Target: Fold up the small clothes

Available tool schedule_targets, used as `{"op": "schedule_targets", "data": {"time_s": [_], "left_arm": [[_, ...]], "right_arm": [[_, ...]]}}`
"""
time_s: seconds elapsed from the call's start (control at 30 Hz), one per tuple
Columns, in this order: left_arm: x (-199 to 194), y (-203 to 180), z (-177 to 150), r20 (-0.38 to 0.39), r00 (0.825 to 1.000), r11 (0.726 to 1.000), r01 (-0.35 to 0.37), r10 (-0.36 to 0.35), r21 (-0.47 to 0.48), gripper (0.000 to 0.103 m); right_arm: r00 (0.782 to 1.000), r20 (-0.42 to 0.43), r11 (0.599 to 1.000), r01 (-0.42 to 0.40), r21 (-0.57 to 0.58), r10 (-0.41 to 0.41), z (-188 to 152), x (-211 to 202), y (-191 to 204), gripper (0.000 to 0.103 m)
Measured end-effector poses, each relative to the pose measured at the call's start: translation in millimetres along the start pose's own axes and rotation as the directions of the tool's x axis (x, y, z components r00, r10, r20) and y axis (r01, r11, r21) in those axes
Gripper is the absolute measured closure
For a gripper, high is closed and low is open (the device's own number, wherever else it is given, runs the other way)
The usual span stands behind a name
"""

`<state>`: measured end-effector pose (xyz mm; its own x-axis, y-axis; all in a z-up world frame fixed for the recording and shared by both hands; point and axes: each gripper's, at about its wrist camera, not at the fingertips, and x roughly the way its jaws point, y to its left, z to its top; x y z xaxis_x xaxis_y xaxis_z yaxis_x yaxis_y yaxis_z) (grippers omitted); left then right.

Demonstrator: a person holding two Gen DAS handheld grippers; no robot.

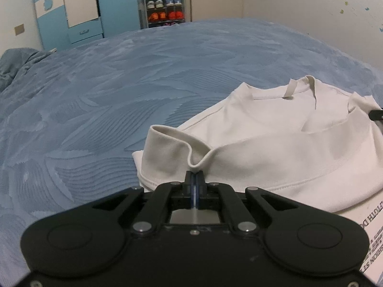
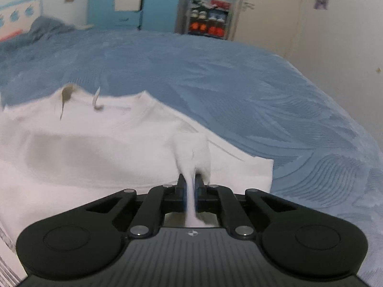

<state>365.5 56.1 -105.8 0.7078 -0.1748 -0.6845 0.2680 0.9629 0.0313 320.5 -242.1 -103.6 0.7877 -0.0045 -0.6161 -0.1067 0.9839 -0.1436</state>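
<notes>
A white T-shirt (image 1: 275, 129) lies on a blue bedspread (image 1: 107, 100), its neckline and tag toward the far side. My left gripper (image 1: 195, 172) is shut on the shirt's near left edge, which is lifted into a curled fold. In the right wrist view the same shirt (image 2: 95, 148) spreads to the left, and my right gripper (image 2: 190, 179) is shut on a pinched-up piece of its near right edge. The right gripper's tip (image 1: 375, 116) shows at the far right of the left wrist view. Black print on the shirt (image 1: 373, 234) shows at lower right.
The bedspread (image 2: 263, 95) stretches far and to both sides. A rumpled blue blanket (image 1: 16, 64) lies at the far left. Beyond the bed stand a blue-and-white wardrobe (image 1: 71, 9), a shoe rack (image 1: 165, 7) and a door.
</notes>
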Motion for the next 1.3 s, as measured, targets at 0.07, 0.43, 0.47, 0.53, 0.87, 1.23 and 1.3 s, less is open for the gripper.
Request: {"op": "schedule_targets", "data": {"time_s": [0.07, 0.43, 0.47, 0.53, 0.87, 1.23, 1.3], "left_arm": [[0.7, -2.3, 1.9, 0.004, 1.0, 1.0, -0.007, 0.007, -0.002, 0.101], [-15.3, -6.3, 10.5, 0.061, 0.997, 0.997, -0.053, 0.057, -0.061, 0.101], [-18.6, -8.2, 14.4, 0.072, 0.995, 0.996, -0.059, 0.064, -0.067, 0.101], [-27.4, -14.1, 23.4, 0.108, 0.991, 0.995, -0.076, 0.082, -0.059, 0.101], [-6.0, -36.3, 41.3, 0.162, 0.969, 0.977, -0.163, 0.184, -0.137, 0.101], [20.1, -38.0, 17.7, 0.078, 0.949, 0.947, -0.295, 0.306, -0.127, 0.064], [2.3, -31.5, 19.9, 0.079, 0.951, 0.95, -0.289, 0.299, -0.12, 0.065]], "right_arm": [[1.0, -0.004, 0.999, -0.008, 0.036, 0.008, 3.8, -1.6, -5.0, 0.098], [0.999, 0.002, 0.994, 0.047, 0.094, -0.048, 10.8, -8.6, -14.9, 0.099], [0.998, 0.028, 0.992, 0.046, 0.117, -0.05, 13.6, -14.3, -18.9, 0.099], [0.991, 0.101, 0.988, 0.077, 0.134, -0.091, 19.3, -29.4, -23.5, 0.099], [0.97, 0.112, 0.965, 0.197, 0.171, -0.218, 10.9, -22.7, -32.8, 0.099], [0.979, -0.008, 0.964, 0.201, 0.174, -0.202, 1.0, 11.4, -45.2, 0.073], [0.986, 0.01, 0.964, 0.161, 0.212, -0.167, 5.6, 1.0, -49.2, 0.068]]}}
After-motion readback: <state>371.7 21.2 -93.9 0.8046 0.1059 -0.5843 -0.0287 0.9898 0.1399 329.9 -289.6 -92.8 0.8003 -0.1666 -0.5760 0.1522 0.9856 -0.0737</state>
